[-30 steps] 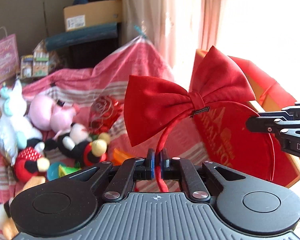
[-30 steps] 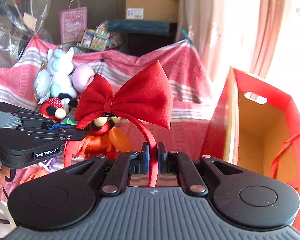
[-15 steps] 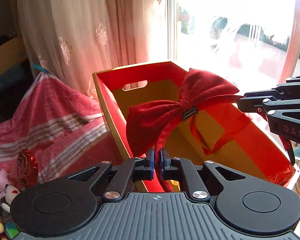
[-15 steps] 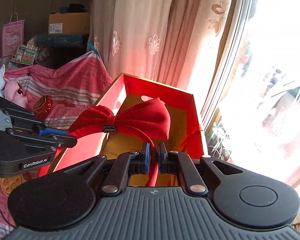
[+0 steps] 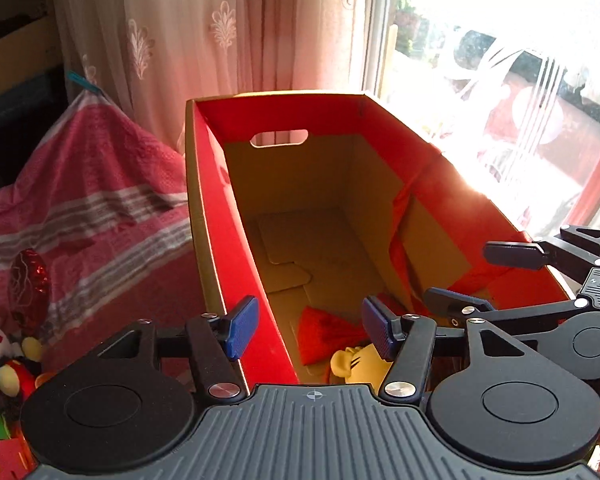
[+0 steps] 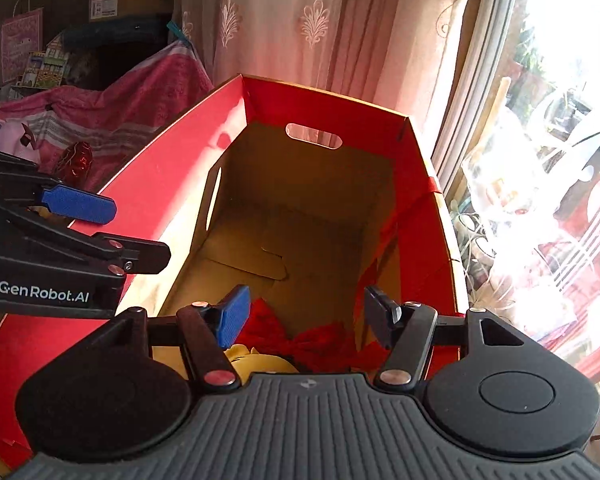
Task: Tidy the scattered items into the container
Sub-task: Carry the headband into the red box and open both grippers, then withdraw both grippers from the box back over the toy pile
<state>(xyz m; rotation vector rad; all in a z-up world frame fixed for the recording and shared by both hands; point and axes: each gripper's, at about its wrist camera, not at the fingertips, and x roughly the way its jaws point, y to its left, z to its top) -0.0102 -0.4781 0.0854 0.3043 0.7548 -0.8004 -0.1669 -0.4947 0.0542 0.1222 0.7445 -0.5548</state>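
The red cardboard box (image 5: pixel 220 216) (image 6: pixel 168 168) stands open below both grippers. The red bow headband (image 5: pixel 320 332) (image 6: pixel 300 340) lies on the box floor at the near end, beside a yellow plush toy (image 5: pixel 356 364) (image 6: pixel 256 362). My left gripper (image 5: pixel 308 330) is open and empty above the box's near left wall. My right gripper (image 6: pixel 306 316) is open and empty above the near end of the box. The right gripper also shows in the left wrist view (image 5: pixel 484 280), and the left gripper shows in the right wrist view (image 6: pixel 112 232).
A pink striped cloth (image 5: pixel 84 208) covers the surface left of the box, with plush toys (image 5: pixel 4 360) and a red foil heart (image 5: pixel 28 284) on it. Curtains (image 5: pixel 204 40) and a bright window (image 6: pixel 548 120) stand behind the box.
Both grippers have opened and let go of the red bow headband, which dropped from between them to the box floor. Both views now look down into the box.
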